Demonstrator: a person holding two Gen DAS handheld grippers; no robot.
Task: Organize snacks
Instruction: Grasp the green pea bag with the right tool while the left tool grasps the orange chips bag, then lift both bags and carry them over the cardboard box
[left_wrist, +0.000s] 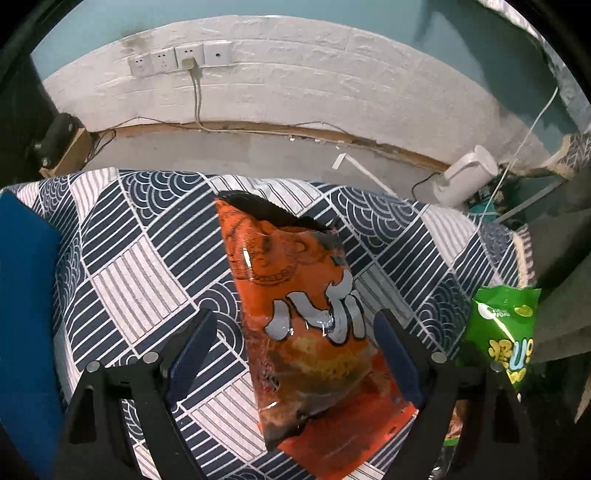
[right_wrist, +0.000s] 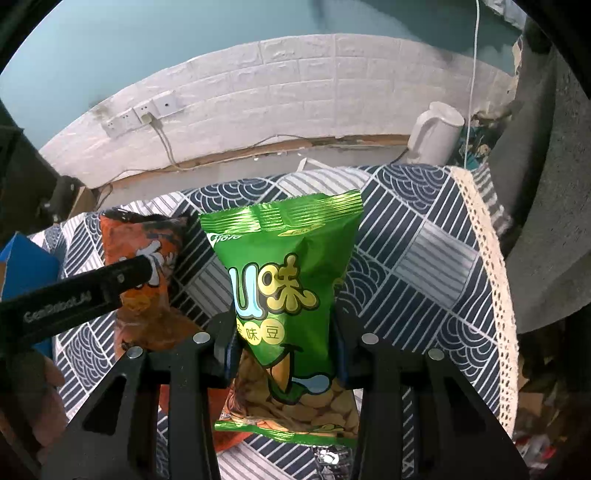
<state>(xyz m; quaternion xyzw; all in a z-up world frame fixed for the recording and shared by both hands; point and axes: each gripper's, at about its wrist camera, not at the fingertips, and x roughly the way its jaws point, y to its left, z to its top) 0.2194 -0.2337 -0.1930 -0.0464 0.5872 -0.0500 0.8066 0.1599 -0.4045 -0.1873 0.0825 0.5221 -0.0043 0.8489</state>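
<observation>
Standing over the patterned cloth, I note from the left: a blue box at the cloth's edge. The left gripper has its jaws spread wide; the orange bag sits between them, touching the right pad at most, whether gripped I cannot tell. The right gripper is clamped on the green bag, holding it upright above the cloth. A white kettle stands beyond the far right corner.
</observation>
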